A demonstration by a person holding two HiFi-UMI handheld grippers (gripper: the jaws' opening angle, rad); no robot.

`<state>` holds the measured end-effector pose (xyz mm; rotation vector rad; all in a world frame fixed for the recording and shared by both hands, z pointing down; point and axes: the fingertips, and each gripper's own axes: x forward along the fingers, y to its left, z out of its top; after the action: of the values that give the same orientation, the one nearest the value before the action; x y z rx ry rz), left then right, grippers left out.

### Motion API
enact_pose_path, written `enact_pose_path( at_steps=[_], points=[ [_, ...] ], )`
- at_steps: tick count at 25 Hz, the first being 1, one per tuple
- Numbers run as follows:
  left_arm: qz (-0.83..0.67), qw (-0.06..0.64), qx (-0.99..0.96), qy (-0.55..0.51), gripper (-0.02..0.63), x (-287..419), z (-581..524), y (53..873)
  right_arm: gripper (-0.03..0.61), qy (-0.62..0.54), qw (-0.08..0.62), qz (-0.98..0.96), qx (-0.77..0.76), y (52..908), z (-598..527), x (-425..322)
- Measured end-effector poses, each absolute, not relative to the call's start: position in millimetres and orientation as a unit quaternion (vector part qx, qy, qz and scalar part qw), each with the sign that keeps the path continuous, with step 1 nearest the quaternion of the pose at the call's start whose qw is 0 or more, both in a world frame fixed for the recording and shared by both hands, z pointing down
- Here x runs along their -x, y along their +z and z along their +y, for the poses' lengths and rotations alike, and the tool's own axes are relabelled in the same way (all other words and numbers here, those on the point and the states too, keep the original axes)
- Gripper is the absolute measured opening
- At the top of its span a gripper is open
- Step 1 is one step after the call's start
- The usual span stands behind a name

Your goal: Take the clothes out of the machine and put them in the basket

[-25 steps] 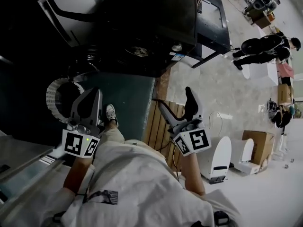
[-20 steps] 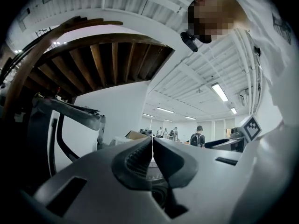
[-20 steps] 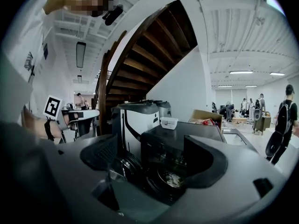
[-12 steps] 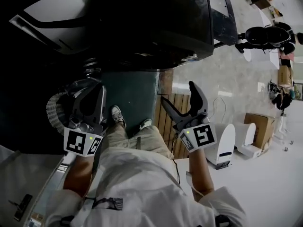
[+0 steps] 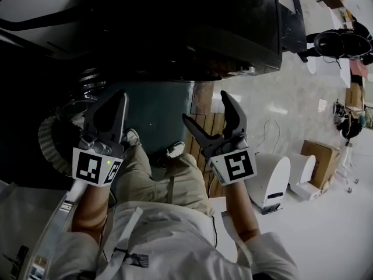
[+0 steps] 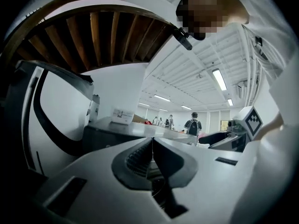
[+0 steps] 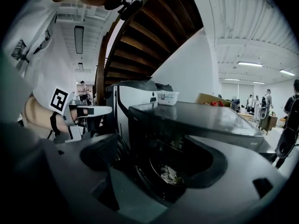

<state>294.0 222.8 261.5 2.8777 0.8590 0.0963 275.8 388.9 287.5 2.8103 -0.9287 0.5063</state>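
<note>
Head view shows me the ribbed basket (image 5: 46, 149) at the left, partly behind my left gripper (image 5: 118, 101), whose jaws are pressed together with nothing between them. Further right stands the dark machine (image 5: 192, 28), its top filling the far side. My right gripper (image 5: 205, 107) is spread wide and empty. Looking between its jaws, I see pale clothes (image 7: 170, 174) lying inside the machine's drum.

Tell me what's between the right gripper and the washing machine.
Nothing. In the right gripper view the right gripper, jaws open, faces the washing machine across a bare gap.
</note>
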Motion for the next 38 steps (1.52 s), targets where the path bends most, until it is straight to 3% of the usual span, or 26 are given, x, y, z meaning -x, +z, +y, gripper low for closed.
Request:
enact_pose_path(
  at_steps=[15,19,31,38],
  points=[
    [0.281,0.028,-0.959,-0.006,0.014,-325.5,227.2,464.1,0.433,0.136,0.111,-0.367,-0.913,528.8,365.3,-318.2],
    [0.296,0.026,-0.955,-0.026,0.014,-336.8,235.9,512.5,0.433,0.121,0.157,-0.394,-0.897,585.5,349.1,-334.2],
    [0.322,0.019,-0.943,-0.081,0.014,-366.5,259.6,639.4,0.433,0.048,0.195,-0.396,-0.896,688.2,345.5,-407.3],
    [0.329,0.027,-0.939,-0.092,0.014,-376.1,261.8,677.9,0.433,0.078,0.229,-0.366,-0.899,713.5,366.7,-446.9]
  ],
)
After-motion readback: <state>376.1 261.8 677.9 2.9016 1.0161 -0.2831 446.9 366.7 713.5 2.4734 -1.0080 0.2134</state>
